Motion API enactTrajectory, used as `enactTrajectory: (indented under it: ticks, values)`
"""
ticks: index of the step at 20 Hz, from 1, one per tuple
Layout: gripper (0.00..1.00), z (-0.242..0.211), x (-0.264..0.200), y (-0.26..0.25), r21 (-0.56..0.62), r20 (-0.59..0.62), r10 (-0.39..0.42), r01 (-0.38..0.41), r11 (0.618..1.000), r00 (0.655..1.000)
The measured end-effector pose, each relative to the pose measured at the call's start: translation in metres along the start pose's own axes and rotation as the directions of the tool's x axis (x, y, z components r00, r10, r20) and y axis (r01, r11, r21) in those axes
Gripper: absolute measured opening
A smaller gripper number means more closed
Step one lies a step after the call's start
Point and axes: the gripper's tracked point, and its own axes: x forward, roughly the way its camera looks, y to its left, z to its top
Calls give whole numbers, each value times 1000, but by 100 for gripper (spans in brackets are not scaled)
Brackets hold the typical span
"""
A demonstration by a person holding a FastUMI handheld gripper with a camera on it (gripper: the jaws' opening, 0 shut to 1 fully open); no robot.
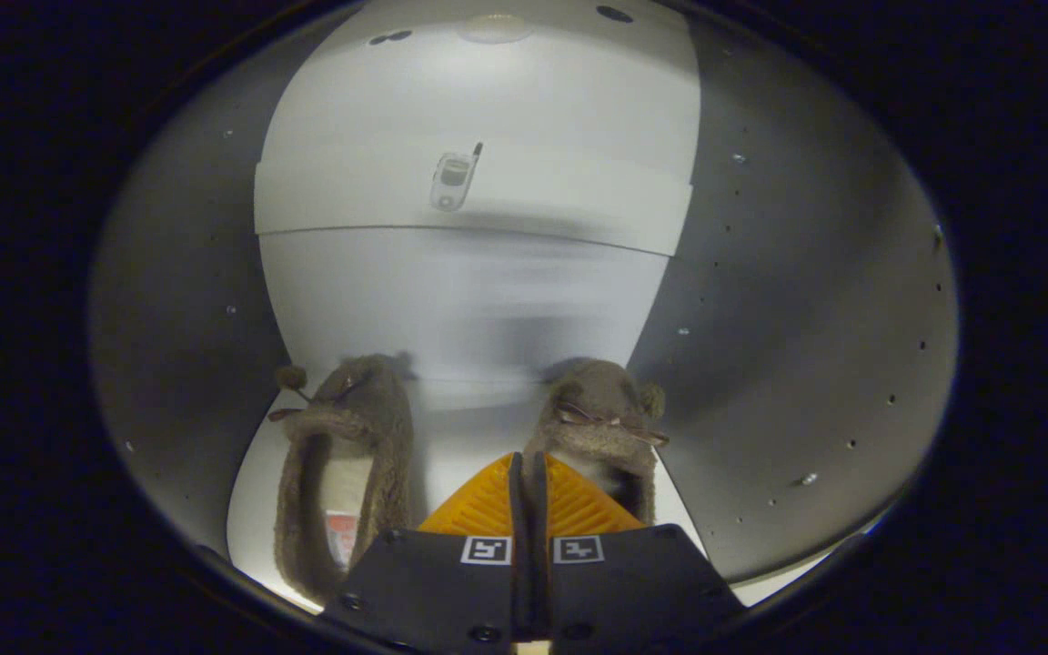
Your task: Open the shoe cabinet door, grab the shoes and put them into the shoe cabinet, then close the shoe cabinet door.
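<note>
Your gripper point(528, 466) has its fingers pressed together, gripping nothing. Both shoes sit inside the cabinet point(788, 300): left shoe point(342, 464) beside the fingers, right shoe point(606, 428) just ahead.

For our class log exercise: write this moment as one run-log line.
gripper: shut, empty | left slipper, right slipper: inside shoe cabinet | door: not closed yet

Dim, motion-blurred, fisheye-warped edges

Right shoe's point(604, 428) heel behind the jaws.
</note>
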Motion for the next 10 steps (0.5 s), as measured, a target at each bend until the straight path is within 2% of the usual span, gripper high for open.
enactTrajectory:
  ticks: [1, 7, 8, 9, 10]
  values:
    - [3, -3, 2, 4, 1, -18, 15, -15, 1000, 1000]
    - [3, -6, 3, 1, 42, -46, -6, 8, 999, 999]
    - [11, -5, 1, 1, 49, -39, -12, 14, 999, 999]
    - [11, -5, 1, -1, 54, -39, -21, 23, 998, 999]
    - [15, -6, -1, -3, 55, -41, -31, 34, 998, 999]
